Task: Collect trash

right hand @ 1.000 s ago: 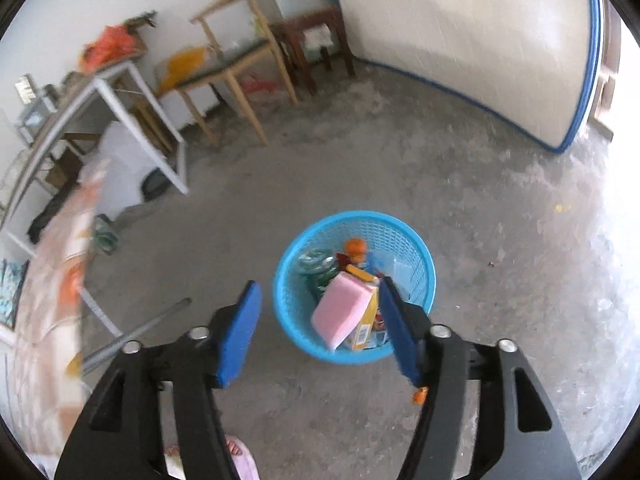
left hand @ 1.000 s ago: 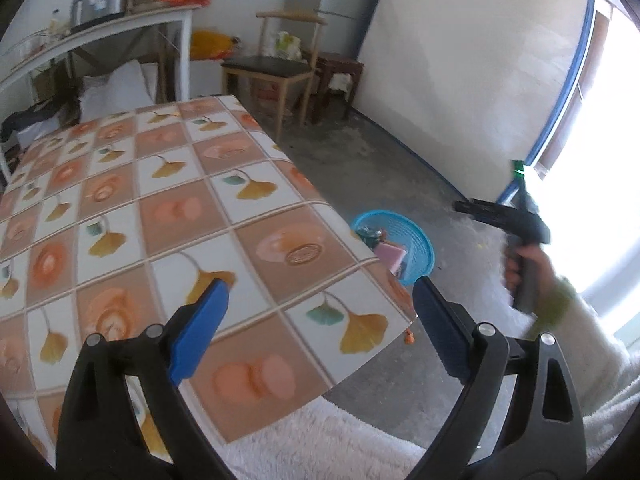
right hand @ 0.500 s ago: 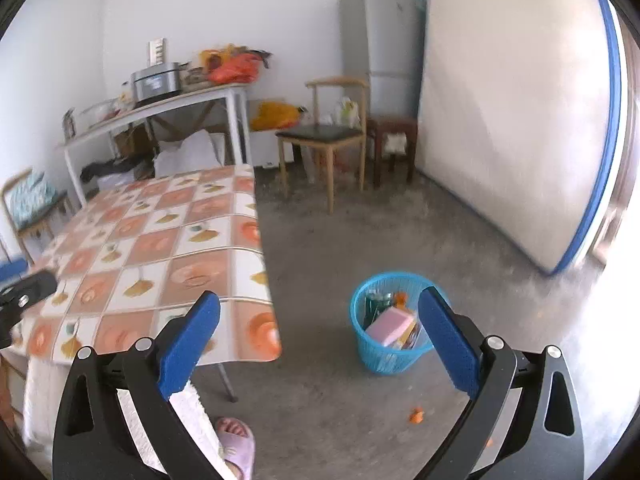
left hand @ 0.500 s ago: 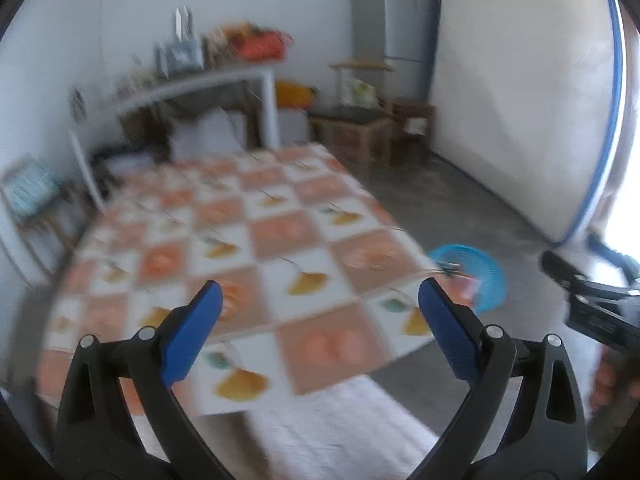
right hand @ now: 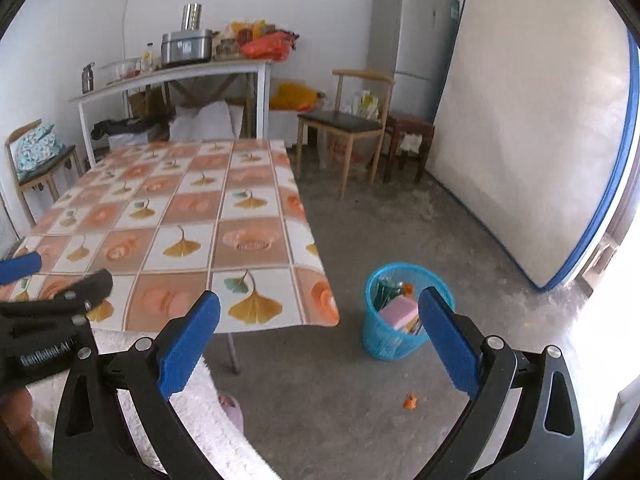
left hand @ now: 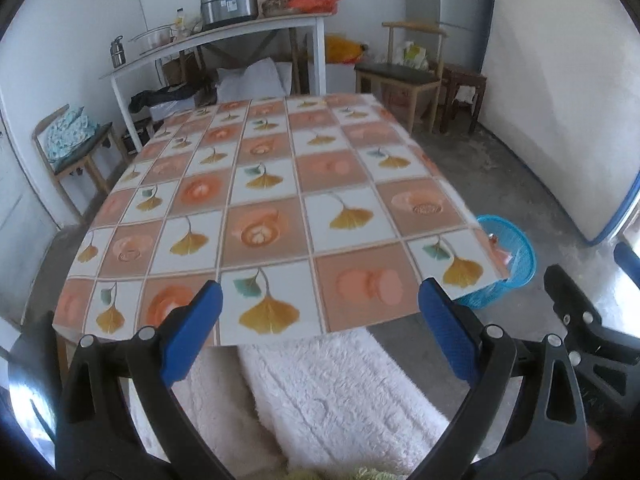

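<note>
Trash: pink block [right hand: 398,311] and scraps inside round blue plastic mesh basket [right hand: 382,344], floor ahead of right gripper [right hand: 319,340]; both grippers, left gripper [left hand: 318,331] included, spread wide, empty.

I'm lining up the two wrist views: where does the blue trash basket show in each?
Left wrist: blue trash basket at the right, on the floor, partly hidden behind the near right corner of the table.
Right wrist: basket lower centre-right, in full view on the floor, right of the table, a pink block inside.
Shared landmark: wooden chair by the far wall.
</note>
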Available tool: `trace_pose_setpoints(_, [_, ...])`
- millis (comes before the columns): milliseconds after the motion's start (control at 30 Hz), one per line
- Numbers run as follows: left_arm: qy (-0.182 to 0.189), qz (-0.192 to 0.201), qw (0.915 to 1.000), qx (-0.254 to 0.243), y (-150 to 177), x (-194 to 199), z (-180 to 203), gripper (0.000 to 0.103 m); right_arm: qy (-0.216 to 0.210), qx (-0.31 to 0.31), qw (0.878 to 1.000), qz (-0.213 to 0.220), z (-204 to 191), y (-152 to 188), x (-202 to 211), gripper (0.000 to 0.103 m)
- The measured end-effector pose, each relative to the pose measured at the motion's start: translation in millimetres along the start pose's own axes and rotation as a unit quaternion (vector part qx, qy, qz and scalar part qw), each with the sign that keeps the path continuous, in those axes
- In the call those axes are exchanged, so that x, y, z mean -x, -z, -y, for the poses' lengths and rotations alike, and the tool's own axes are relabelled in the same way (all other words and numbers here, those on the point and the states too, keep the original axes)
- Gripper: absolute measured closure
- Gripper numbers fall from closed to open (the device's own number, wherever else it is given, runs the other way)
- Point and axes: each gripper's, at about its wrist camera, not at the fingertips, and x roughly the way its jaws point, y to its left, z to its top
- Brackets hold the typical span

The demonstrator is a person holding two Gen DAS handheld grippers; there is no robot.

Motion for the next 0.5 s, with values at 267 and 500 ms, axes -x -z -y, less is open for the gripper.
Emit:
trace_pose_setpoints(267, [0.018, -0.029, 0.9994, 0.008, 4.3, -12.7, 1.6, 0.009, 0.024, -0.012, 0.998, -0.053, 7.2, 13.0, -21.6, 0.006])
trace_pose_setpoints(500, [0.021, -0.04, 0.999, 0.003, 3.5, -18.8, 8.3, 0.009, 0.037, -0.025, 0.997, -0.067, 18.6, 18.6, -27.6, 0.006])
